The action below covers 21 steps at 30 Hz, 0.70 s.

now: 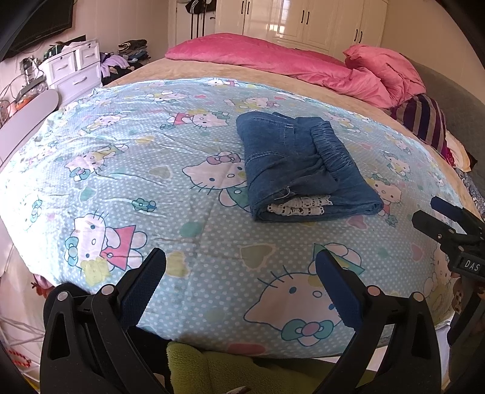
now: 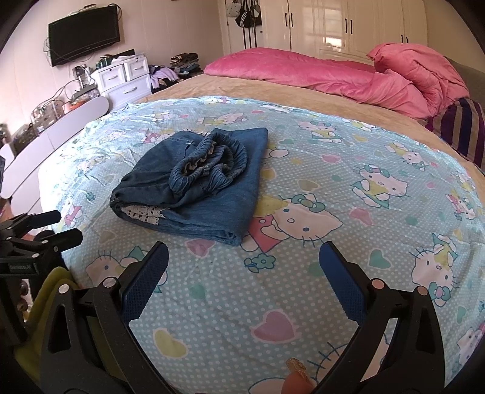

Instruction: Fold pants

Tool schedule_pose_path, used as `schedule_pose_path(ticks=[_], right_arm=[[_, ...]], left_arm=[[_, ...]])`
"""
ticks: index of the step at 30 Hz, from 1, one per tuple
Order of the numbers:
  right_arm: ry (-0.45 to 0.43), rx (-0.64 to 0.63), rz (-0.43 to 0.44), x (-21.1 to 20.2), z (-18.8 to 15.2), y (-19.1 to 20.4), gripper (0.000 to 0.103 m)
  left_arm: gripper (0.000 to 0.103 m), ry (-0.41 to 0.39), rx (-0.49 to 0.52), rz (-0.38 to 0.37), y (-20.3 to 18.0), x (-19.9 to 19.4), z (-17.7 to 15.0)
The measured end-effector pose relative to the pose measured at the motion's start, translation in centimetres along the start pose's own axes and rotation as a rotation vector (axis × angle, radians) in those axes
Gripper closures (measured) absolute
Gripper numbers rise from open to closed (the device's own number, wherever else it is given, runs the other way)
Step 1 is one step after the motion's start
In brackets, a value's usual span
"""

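Observation:
Blue denim pants (image 1: 300,169) lie folded into a compact bundle on the light blue cartoon-cat sheet (image 1: 136,169), with the elastic waistband on top and white lace trim showing at the near edge. In the right wrist view the pants (image 2: 194,185) sit left of centre on the sheet (image 2: 333,212). My left gripper (image 1: 241,263) is open, held back over the near part of the bed, nothing between its fingers. My right gripper (image 2: 244,257) is open too, short of the bundle and empty. Each gripper shows at the edge of the other's view: right gripper (image 1: 445,224), left gripper (image 2: 45,227).
A pink quilt (image 1: 272,60) and pink pillow (image 1: 385,72) lie at the far end of the bed, a striped cushion (image 1: 424,118) at the right. White drawers (image 2: 124,78) and a wall television (image 2: 85,33) stand on the left. Wardrobes (image 2: 333,24) fill the back wall.

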State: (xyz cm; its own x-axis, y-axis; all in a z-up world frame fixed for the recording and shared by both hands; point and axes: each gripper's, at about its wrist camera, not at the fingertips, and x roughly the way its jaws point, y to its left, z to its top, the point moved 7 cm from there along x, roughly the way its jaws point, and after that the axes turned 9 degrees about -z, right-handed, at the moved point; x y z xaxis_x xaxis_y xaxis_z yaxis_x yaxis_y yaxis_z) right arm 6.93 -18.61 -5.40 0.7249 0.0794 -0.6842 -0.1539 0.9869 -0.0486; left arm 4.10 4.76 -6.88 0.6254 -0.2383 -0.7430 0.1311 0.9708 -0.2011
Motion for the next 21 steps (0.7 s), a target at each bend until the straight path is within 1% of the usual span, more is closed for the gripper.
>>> schedule_pose_path(ticks=[12, 17, 21], right_arm=[[0.005, 0.018, -0.028, 0.3, 0.0, -1.0, 0.009], [0.012, 0.021, -0.047, 0.5, 0.1, -1.3, 0.009], [0.023, 0.02, -0.065, 0.9, 0.1, -1.5, 0.009]], left_arm=[[0.004, 0.022, 0.002, -0.006, -0.3, 0.3, -0.3], [0.004, 0.008, 0.007, -0.015, -0.5, 0.1, -0.2], [0.004, 0.009, -0.01, -0.007, 0.1, 0.2, -0.2]])
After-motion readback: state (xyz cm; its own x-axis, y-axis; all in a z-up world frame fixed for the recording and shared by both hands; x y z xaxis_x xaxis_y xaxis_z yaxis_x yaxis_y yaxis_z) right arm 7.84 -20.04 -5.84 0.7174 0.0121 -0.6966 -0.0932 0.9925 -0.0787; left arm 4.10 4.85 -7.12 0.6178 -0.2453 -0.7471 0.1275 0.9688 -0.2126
